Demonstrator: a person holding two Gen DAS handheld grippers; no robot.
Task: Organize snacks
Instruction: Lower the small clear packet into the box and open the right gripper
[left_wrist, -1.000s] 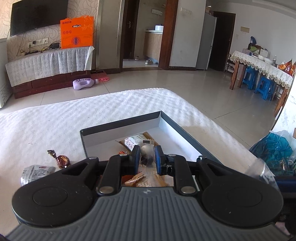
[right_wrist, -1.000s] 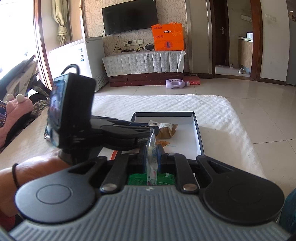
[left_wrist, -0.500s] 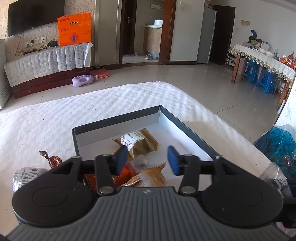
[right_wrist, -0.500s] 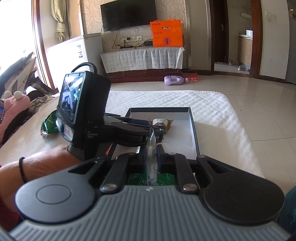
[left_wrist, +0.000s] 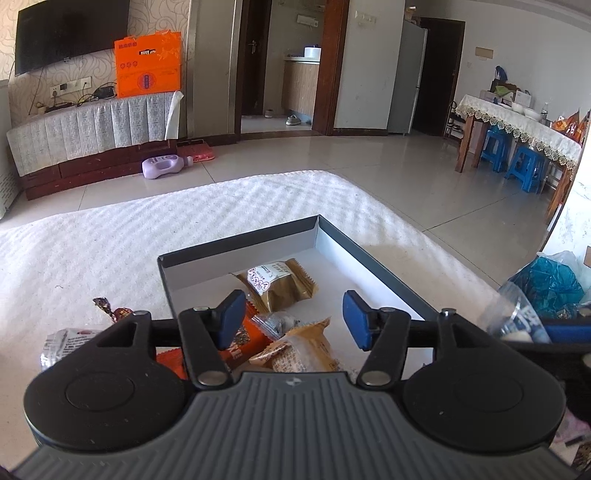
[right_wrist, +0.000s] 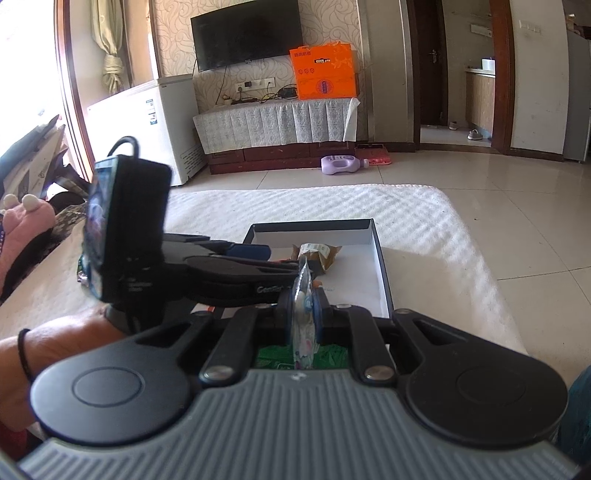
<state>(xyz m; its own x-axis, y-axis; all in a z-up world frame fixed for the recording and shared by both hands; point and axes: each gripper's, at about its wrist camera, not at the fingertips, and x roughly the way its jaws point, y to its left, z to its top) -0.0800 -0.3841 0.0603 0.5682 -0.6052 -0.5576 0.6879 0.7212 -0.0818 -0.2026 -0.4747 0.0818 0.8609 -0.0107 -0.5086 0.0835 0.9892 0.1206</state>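
Note:
A shallow grey tray (left_wrist: 369, 258) on the white bed holds a brown packet (left_wrist: 280, 282), a tan packet (left_wrist: 299, 350), an orange packet (left_wrist: 240, 341) and a small clear-wrapped snack (left_wrist: 277, 323). My left gripper (left_wrist: 293, 319) hovers just over them. Its jaws are opening, and its pads grip nothing; the small snack lies loose below them. My right gripper (right_wrist: 303, 314) is shut on a thin clear packet (right_wrist: 303, 332), held upright at the tray's (right_wrist: 380, 266) near end. The left gripper (right_wrist: 240, 266) reaches in from the left there.
A twisted candy (left_wrist: 110, 310) and a silver packet (left_wrist: 62, 343) lie on the bed left of the tray. A blue plastic bag (left_wrist: 550, 280) sits off the right edge. A green packet (right_wrist: 332, 356) lies under my right gripper. A person's hand (right_wrist: 55, 343) holds the left gripper.
My left gripper went from shut on the small clear-wrapped snack to wide apart, and the snack now rests in the tray. The right gripper kept its grip and stayed put.

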